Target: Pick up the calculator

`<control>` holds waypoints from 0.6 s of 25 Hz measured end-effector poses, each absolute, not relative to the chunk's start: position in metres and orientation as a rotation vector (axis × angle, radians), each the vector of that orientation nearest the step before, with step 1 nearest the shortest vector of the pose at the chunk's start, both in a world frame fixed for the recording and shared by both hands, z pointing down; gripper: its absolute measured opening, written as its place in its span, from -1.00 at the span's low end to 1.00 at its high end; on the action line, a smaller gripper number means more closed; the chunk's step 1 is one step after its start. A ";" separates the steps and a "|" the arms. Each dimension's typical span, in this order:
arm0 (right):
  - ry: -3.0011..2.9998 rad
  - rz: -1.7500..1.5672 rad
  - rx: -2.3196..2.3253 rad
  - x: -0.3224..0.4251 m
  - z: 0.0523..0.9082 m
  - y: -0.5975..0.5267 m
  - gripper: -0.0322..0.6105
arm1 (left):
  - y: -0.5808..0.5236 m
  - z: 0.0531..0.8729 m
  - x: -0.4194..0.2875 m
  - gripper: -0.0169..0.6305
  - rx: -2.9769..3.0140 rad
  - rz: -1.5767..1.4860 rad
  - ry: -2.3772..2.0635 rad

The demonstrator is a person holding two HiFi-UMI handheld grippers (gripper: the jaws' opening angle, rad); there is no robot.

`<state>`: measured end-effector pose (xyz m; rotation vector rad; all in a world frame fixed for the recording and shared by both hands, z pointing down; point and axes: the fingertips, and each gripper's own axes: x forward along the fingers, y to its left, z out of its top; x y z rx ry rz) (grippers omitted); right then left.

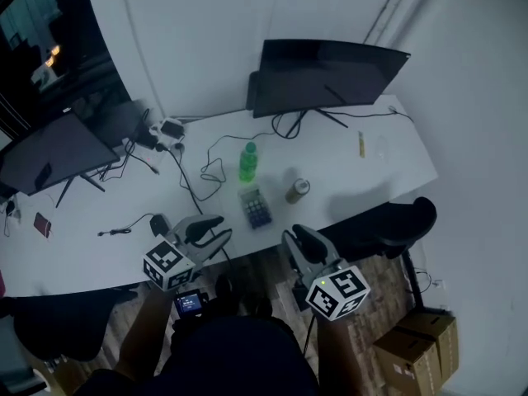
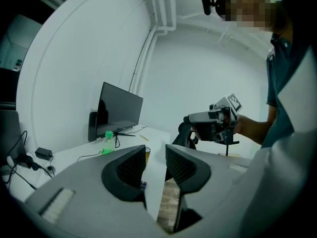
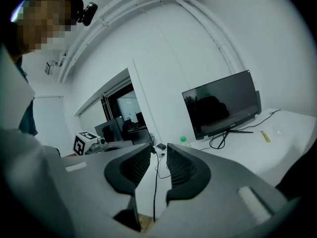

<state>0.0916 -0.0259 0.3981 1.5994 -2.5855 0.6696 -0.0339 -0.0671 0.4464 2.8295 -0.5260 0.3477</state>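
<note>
The calculator (image 1: pixel 255 207), a small slab with rows of blue and grey keys, lies flat on the white table (image 1: pixel 363 180) near its front edge, between a green bottle (image 1: pixel 248 162) and a small can (image 1: pixel 298 190). My left gripper (image 1: pixel 216 229) hovers at the table's front edge, a little left of and nearer than the calculator. Its jaws stand apart with nothing between them (image 2: pixel 155 155). My right gripper (image 1: pixel 301 238) hangs off the front edge, to the right of and nearer than the calculator. There is a gap between its jaws too, and nothing in it (image 3: pixel 158 150).
A dark monitor (image 1: pixel 326 74) stands at the back of the table and a second one (image 1: pixel 54 151) at the left. Black cables (image 1: pixel 206 159) and a power strip (image 1: pixel 169 129) lie behind the bottle. An office chair (image 1: pixel 404 221) and cardboard boxes (image 1: pixel 417 345) sit on the right.
</note>
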 end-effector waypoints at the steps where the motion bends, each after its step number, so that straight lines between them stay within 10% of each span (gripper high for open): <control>1: -2.576 0.672 1.611 0.091 0.400 -0.028 -0.64 | -0.071 0.448 -0.035 -0.57 2.829 0.350 -0.513; 15: -2.496 0.669 1.718 0.073 0.399 -0.043 -0.64 | -0.103 0.462 -0.042 -0.57 2.847 0.343 -0.391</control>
